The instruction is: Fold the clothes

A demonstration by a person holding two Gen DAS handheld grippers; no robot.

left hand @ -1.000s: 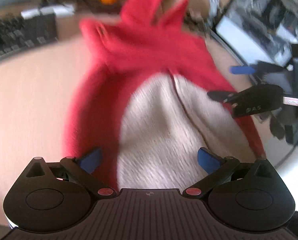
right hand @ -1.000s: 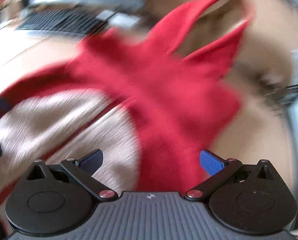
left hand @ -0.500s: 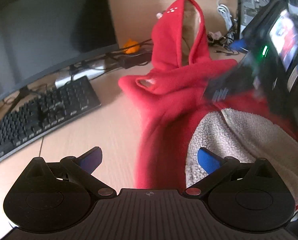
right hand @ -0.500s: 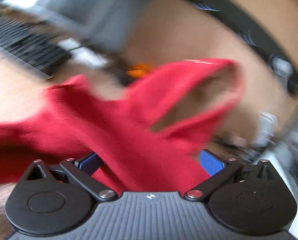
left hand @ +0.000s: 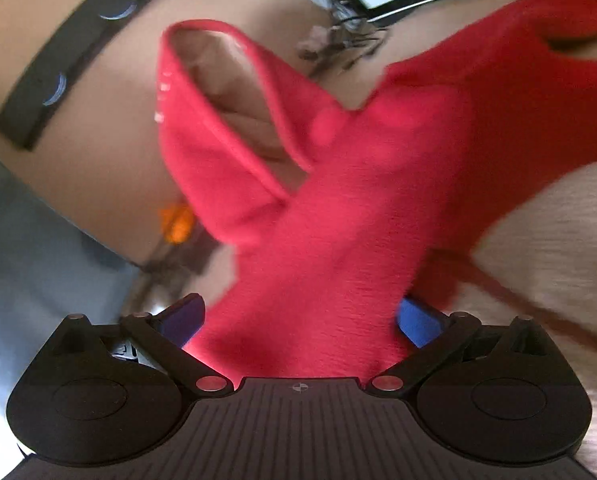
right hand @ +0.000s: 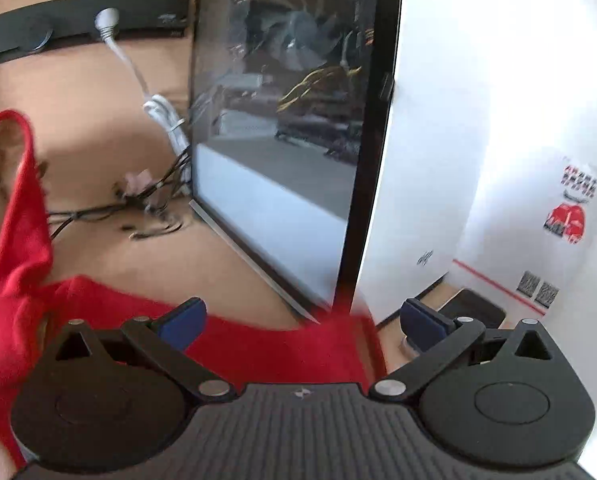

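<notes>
The red hooded garment (left hand: pixel 338 208) lies spread on the tabletop (left hand: pixel 110 128), with its hood (left hand: pixel 218 120) pointing to the far side and showing a beige lining. At the right of the left wrist view I see the pale fleece inside (left hand: pixel 550 248) of the body turned up.

My left tool (left hand: pixel 298 316) has its blue pads set wide, and a band of red cloth runs up between them. I cannot tell if the cloth only lies there or is touched by a pad, but the jaws are clearly not closed on it. My right tool (right hand: pixel 302 316) is also wide. Under it a red edge of the garment (right hand: pixel 278 344) crosses the near part of the view, and behind stands a computer case (right hand: pixel 290 140) with a glass side, very near, with cables (right hand: pixel 154 200) beside it.

I judge that the folding is at its beginning: the garment is not yet flat and no fold is made. The next move calls for closing each tool on an edge or a sleeve, then pulling the cloth straight. The view is blurred, so I must be slow, and the right tool must keep away from the glass.
</notes>
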